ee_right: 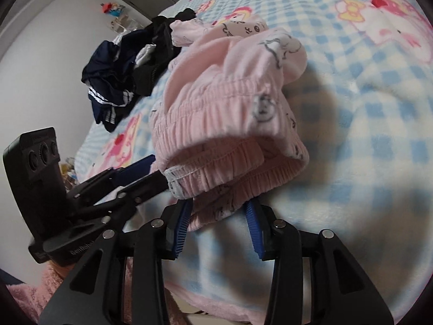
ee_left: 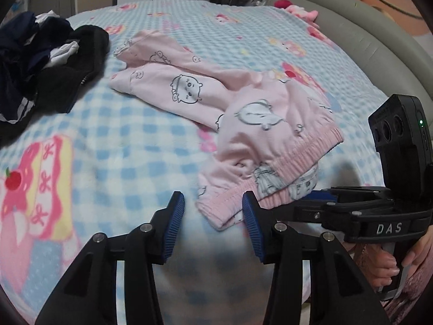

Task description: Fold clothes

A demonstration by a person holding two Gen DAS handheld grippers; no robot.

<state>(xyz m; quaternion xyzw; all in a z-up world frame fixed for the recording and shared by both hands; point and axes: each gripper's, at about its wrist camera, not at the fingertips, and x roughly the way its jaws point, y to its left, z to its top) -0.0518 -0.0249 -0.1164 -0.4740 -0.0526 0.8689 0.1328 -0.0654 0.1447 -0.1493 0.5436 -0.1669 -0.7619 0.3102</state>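
Pink pyjama trousers (ee_left: 189, 89) with cartoon prints lie crumpled on the bed, legs pointing away. Their elastic waistband (ee_left: 270, 159) is bunched up nearest me and raised a little off the blanket. My left gripper (ee_left: 213, 211) is open, and the waistband's corner lies between its blue pads, touching the right one. My right gripper (ee_right: 219, 216) is open too, with a fold of the waistband (ee_right: 224, 124) hanging between its pads. In the left wrist view, the right gripper (ee_left: 316, 199) reaches under the waistband from the right. In the right wrist view, the left gripper (ee_right: 159, 173) meets the band's left edge.
A pile of dark navy and black clothes (ee_left: 48, 62) lies at the far left of the blue checked blanket (ee_left: 121, 140). A grey padded bed rim (ee_left: 351, 35) curves along the right, with a pink plush toy (ee_left: 300, 12) beside it. A hand (ee_left: 389, 268) holds the right gripper.
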